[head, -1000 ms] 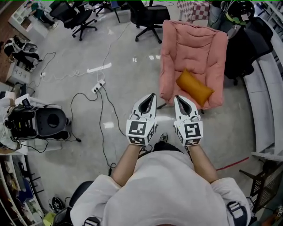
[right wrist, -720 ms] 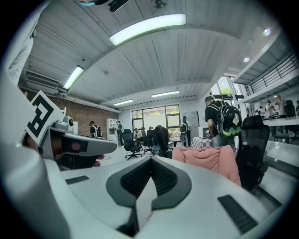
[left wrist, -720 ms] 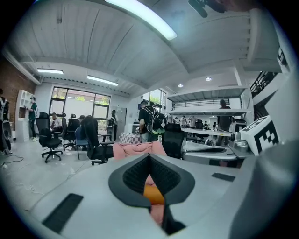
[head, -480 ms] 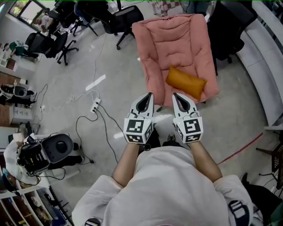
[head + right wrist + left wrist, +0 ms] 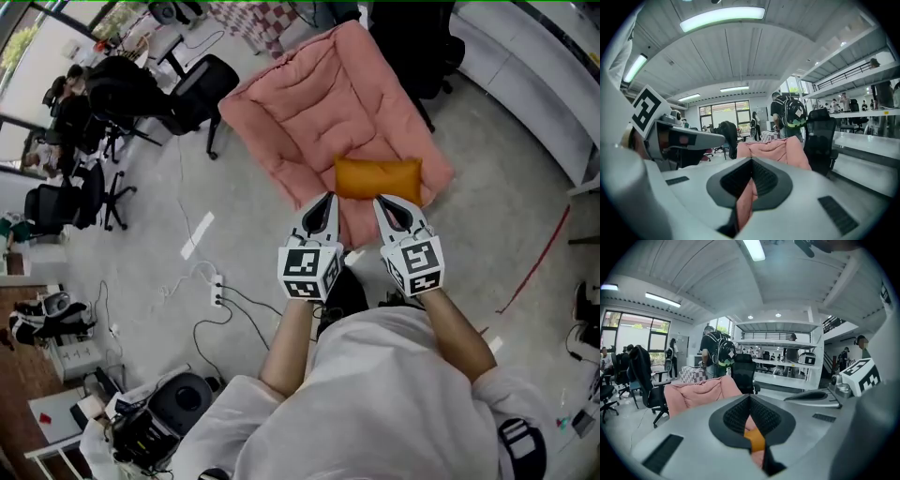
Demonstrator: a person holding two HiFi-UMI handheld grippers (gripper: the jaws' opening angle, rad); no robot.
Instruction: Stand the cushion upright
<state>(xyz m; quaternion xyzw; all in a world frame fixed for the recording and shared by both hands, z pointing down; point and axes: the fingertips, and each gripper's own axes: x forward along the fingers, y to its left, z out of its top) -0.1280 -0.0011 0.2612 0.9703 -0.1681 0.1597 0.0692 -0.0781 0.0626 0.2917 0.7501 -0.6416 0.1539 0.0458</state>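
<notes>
The orange cushion (image 5: pixel 378 178) lay flat on the pink lounge chair (image 5: pixel 300 103), on its seat, just ahead of the left tool (image 5: pixel 324 201) and right tool (image 5: pixel 385 202), both pressed together and empty. This looked like the approach; next they must spread, grip it and tip it upright.

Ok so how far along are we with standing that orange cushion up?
Nothing looks done yet: the orange cushion lies flat on the pink chair. In hand: the left tongs and right tongs hover shut and empty, just short of it. Left: grip it and stand it upright.
</notes>
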